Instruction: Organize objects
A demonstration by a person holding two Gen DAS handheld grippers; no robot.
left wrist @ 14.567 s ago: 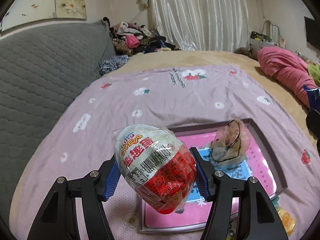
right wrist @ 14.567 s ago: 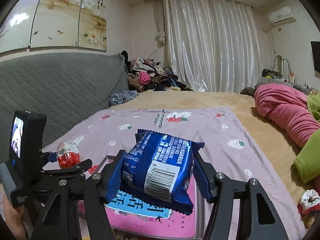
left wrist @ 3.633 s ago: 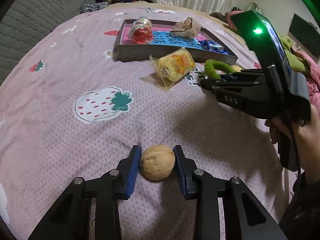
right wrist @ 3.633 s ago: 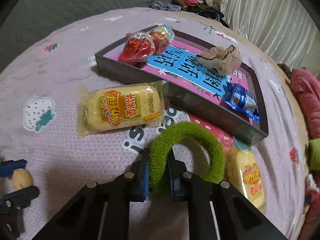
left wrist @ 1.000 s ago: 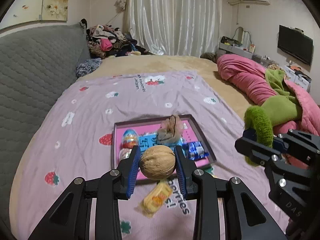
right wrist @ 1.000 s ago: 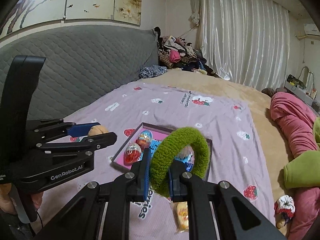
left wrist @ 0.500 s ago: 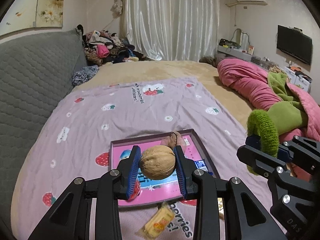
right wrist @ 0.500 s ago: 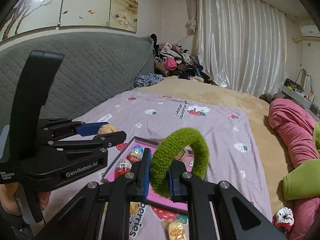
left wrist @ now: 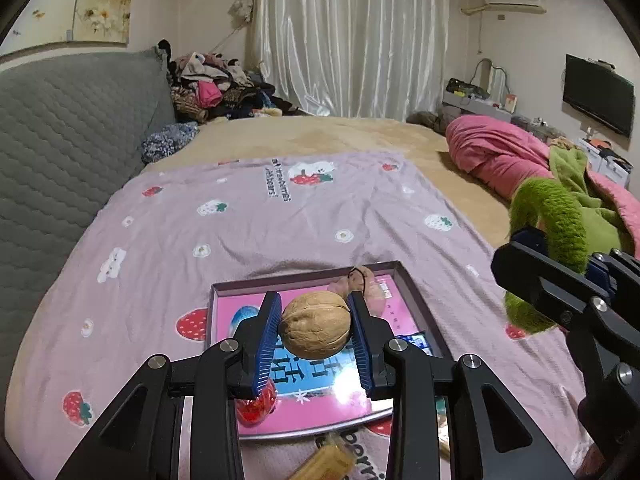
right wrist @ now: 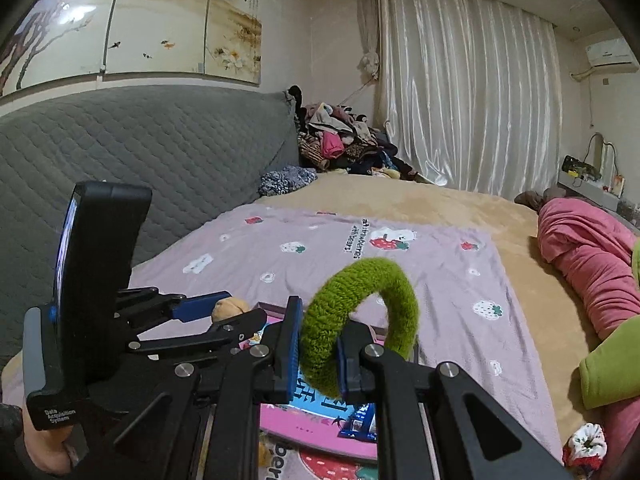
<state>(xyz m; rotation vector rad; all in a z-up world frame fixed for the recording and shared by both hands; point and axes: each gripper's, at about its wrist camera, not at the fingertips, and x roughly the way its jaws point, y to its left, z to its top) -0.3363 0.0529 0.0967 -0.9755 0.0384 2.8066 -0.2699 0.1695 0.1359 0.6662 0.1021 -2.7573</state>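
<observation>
The left wrist view looks down on the left hand-held gripper [left wrist: 315,334], whose blue pads are clamped on a walnut [left wrist: 315,330] held in the air above the shallow tray [left wrist: 416,300]. In this view the tray floor shows pink and blue print, a red wrapped egg [left wrist: 256,408] at its near left corner, a beige scrunchie [left wrist: 360,286] near the far rim and a blue snack pack [left wrist: 414,340] at the right. A yellow wrapped cake [left wrist: 328,462] lies on the sheet just in front of the tray. The right hand-held gripper [left wrist: 560,276] enters from the right edge.

The right wrist view shows what the other cannot: that gripper [right wrist: 318,360] pinches a fuzzy green hair ring [right wrist: 360,320] narrowly, the ring standing upright above the tray's right part, and a hand [right wrist: 44,444] holds the left tool's handle at the lower left. Most of the tray is hidden there behind both tools.

Everything sits on a bed with a lilac strawberry-print sheet [left wrist: 280,220] over a tan blanket, a grey quilted headboard [right wrist: 140,152] to the left, white curtains [right wrist: 460,92] beyond, a clothes pile in the corner and pink bedding [left wrist: 500,152] at the right.

A second ago the tray lay farther ahead of the walnut; now the nut hangs over its middle, and the ring has come nearer the tray too. Both grips are unchanged.
</observation>
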